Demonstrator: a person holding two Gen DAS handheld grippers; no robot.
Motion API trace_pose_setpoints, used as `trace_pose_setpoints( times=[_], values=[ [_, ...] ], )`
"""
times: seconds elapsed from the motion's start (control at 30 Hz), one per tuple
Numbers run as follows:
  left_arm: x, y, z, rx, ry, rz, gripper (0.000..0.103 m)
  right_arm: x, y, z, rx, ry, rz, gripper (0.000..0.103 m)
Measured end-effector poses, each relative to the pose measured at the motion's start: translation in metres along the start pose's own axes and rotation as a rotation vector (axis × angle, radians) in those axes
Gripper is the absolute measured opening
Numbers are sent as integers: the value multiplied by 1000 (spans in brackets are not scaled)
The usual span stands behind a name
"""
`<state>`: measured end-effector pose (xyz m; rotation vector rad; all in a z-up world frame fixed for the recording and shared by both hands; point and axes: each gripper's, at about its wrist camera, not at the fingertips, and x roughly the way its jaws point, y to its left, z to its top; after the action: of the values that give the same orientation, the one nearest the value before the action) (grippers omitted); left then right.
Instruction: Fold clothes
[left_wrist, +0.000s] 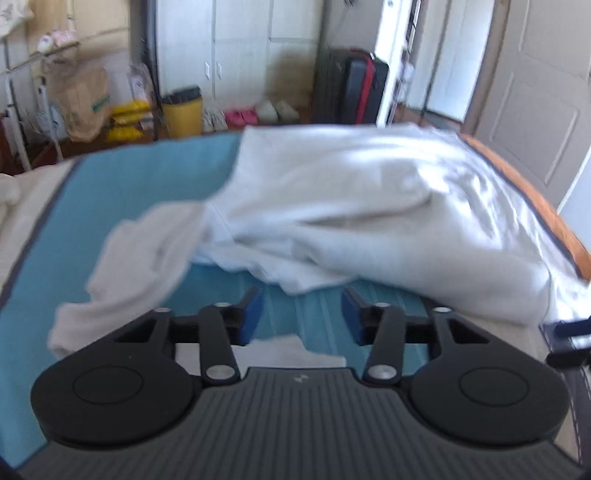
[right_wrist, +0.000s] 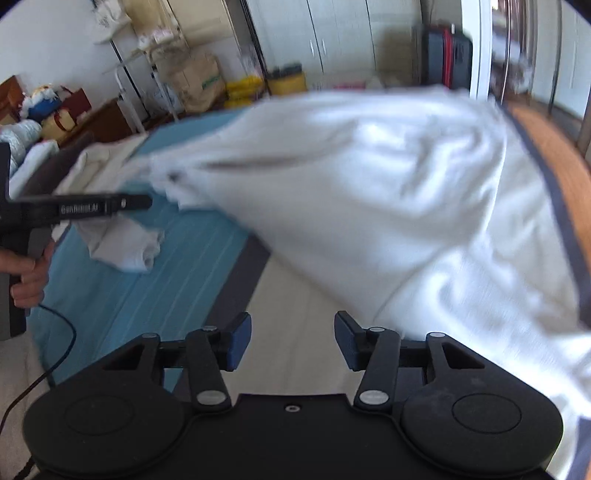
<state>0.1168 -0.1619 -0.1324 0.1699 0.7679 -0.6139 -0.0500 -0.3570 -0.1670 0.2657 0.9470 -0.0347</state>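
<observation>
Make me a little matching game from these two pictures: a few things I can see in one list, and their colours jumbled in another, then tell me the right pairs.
Things:
1. garment
2. bin
3. bed cover
4. slippers

Colours:
A. pink
B. white
C. yellow
D. blue

Pairs: 1-B, 2-C, 3-D, 4-A.

The garment lies rumpled on the bed cover; the bin and slippers stand on the floor beyond the bed. Both the left gripper and the right gripper are open and hold nothing.
</observation>
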Motion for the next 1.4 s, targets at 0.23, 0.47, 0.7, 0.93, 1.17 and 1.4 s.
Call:
trace_pose_setpoints(
  times=[0.23, 0.47, 0.7, 0.93, 1.17, 1.4],
  values=[
    [12, -10, -5, 74, 15, 18, 35, 15, -36, -10, 178, 32, -83, 57],
    [14, -7, -5, 66, 30, 24, 41, 13, -59, -3, 315, -47, -90, 57],
    [20, -22, -7, 204, -13, 90, 40, -2, -57, 10, 207, -194, -125, 12],
    [32, -24, 7, 252, -78, 67, 41, -30, -71, 31, 182, -361, -130, 9],
    [57, -28, 15, 303, -38, 2, 41, -18, -99, 51, 281, -379, -77, 9],
    [82, -24, 8, 283, 32, 9, 52, -6, -107, 58, 348, -406, -91, 9]
  ],
)
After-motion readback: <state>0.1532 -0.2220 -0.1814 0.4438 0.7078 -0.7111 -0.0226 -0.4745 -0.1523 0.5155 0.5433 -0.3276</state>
